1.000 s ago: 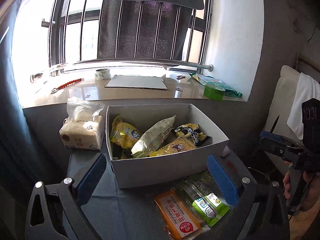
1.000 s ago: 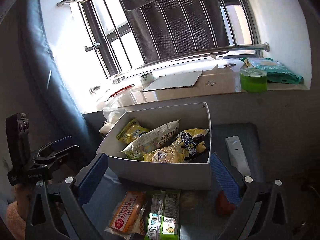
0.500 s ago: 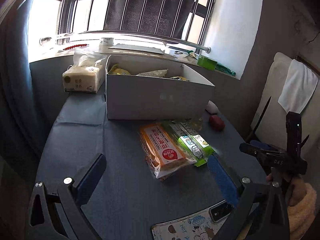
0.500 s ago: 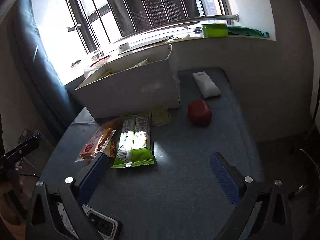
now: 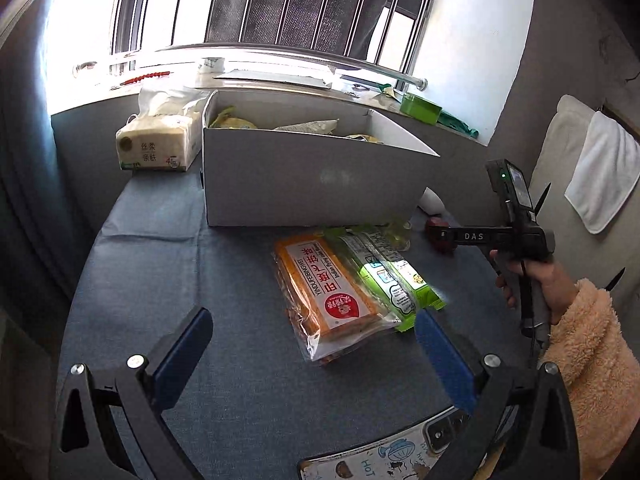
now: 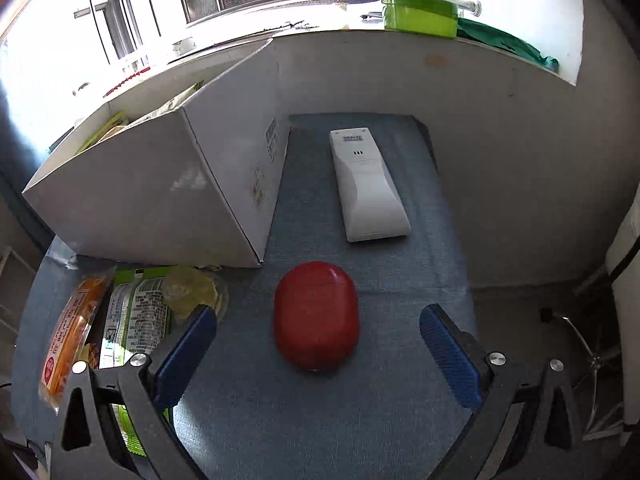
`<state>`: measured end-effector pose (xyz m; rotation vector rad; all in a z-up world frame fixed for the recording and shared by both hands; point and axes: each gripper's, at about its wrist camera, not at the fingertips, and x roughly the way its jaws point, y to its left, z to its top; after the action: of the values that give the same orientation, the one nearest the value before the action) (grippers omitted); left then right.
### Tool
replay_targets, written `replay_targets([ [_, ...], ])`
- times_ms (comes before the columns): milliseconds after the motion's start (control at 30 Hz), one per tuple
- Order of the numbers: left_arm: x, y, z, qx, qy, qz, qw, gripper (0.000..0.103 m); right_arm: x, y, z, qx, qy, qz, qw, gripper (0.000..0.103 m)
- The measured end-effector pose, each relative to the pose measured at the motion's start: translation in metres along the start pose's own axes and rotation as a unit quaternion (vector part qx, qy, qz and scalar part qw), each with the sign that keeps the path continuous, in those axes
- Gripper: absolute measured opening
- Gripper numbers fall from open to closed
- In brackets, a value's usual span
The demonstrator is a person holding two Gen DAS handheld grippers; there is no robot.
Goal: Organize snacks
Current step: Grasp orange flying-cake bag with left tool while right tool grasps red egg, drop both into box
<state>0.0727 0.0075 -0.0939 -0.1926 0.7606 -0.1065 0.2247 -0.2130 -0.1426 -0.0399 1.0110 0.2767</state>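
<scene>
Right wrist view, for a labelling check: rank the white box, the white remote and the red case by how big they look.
1. white box, clearly largest.
2-3. white remote and red case look similar; the case is nearer, so no ranking.

This is a lived-in room of a home. A small table (image 5: 168,248) under a blue cloth stands against a barred window, with a tissue pack (image 5: 158,142) at 11 o'clock beside a white cardboard box (image 5: 304,176) holding snack bags. A white remote control (image 6: 366,184) and a decorated phone case (image 5: 384,456) lie on the cloth. A white towel (image 5: 600,176) hangs over a cushioned seat at 2 o'clock, and odds and ends line the sill.
</scene>
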Motion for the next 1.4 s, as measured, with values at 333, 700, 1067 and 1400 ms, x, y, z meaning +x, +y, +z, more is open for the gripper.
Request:
replay_targets([
  [333, 0.030, -0.004, 0.005, 0.000, 0.035, 0.005, 0.9994, 0.103, -0.012, 0.010, -0.019, -0.020, 0.010, -0.002, 1.000, 0.052],
  [700, 0.118, -0.021, 0.041, 0.005, 0.127, 0.059, 0.9902, 0.103, -0.100, 0.052, -0.085, -0.003, -0.056, 0.097, 0.994, 0.052],
  [1067, 0.117, -0.013, 0.038, 0.033, 0.097, 0.044, 0.9938, 0.056, -0.121, 0.060, -0.103, -0.003, -0.070, 0.110, 0.991, 0.052],
  [1400, 0.020, 0.001, 0.064, 0.032, -0.027, -0.004, 0.9991, 0.056, -0.122, 0.074, -0.079, -0.009, -0.088, 0.141, 0.986, 0.052],
])
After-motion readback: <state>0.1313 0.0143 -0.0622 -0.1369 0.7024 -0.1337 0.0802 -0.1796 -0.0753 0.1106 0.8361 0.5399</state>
